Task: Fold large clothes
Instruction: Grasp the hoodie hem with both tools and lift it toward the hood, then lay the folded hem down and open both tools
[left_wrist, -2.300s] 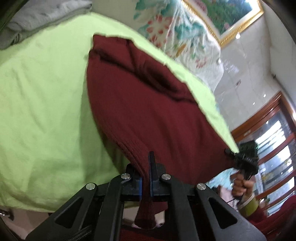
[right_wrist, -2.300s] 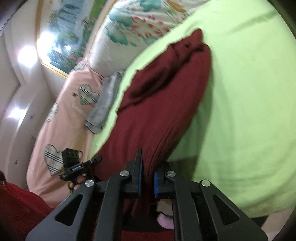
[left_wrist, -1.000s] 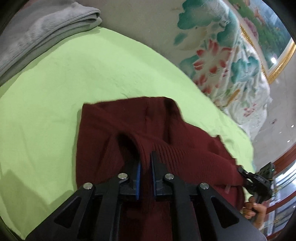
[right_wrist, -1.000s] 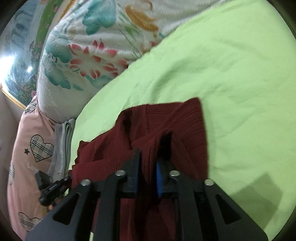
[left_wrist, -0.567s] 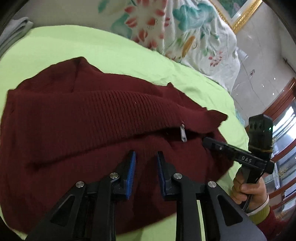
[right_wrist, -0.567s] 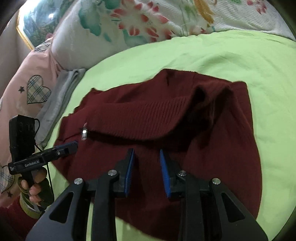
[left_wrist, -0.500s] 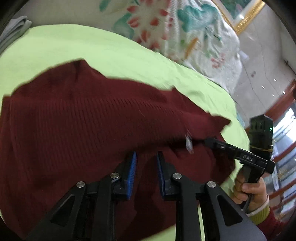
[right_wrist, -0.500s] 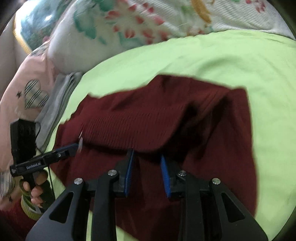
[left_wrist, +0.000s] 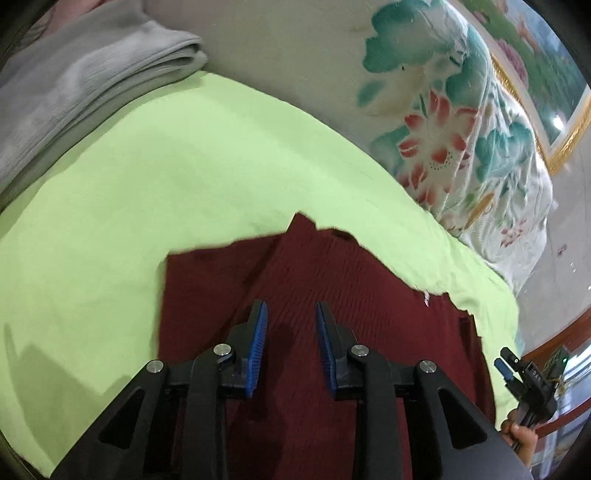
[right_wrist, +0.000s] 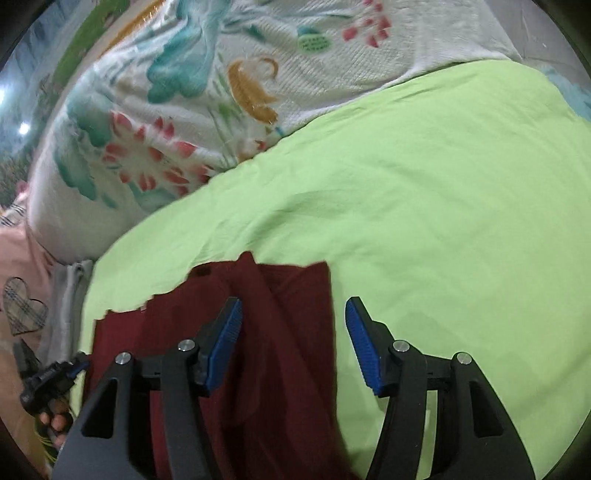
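- The jaws of the left gripper are seen parted by a narrow gap, having just been opening; nothing is pinched between the blue pads, and only the knit surface of the dark red sweater is seen lying below them.
- The jaws of the right gripper are seen set wide, having likewise just been opening; no cloth is held, and the sweater's right edge is seen under the gap.
- A second ago both pairs of jaws were clamped on a raised fold of the sweater; that fold is now released and laid down.
- The sweater is left flat on the lime green sheet, its far edge short of the floral quilt, with a folded grey blanket well apart.
- One fold is judged finished; a fresh grip is probably needed for the next.
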